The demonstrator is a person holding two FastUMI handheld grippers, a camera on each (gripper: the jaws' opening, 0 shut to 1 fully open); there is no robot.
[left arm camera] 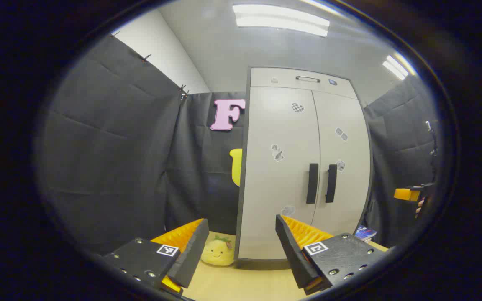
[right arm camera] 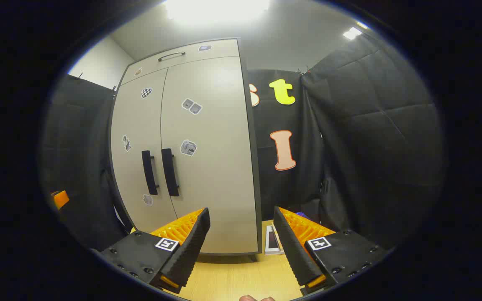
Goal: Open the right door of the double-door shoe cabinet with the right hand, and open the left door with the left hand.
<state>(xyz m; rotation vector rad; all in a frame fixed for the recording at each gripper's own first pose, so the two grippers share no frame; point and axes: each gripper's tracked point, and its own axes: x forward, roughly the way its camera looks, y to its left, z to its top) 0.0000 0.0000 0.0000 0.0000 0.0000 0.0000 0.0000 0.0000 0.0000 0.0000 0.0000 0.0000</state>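
Tall pale-grey double-door shoe cabinet (left arm camera: 283,167) shut, black bar handles (right arm camera: 160,171) untouched. Left gripper (left arm camera: 241,244), right gripper (right arm camera: 241,234) released, empty, far off. Both doors pending.

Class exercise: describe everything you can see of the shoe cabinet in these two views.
The shoe cabinet is tall, pale grey with dark edging, standing upright on a wooden surface. Its left door and right door are both shut, each with a black vertical handle at the centre seam. Small stickers dot the fronts; a top panel carries a metal handle. Nothing grips it.
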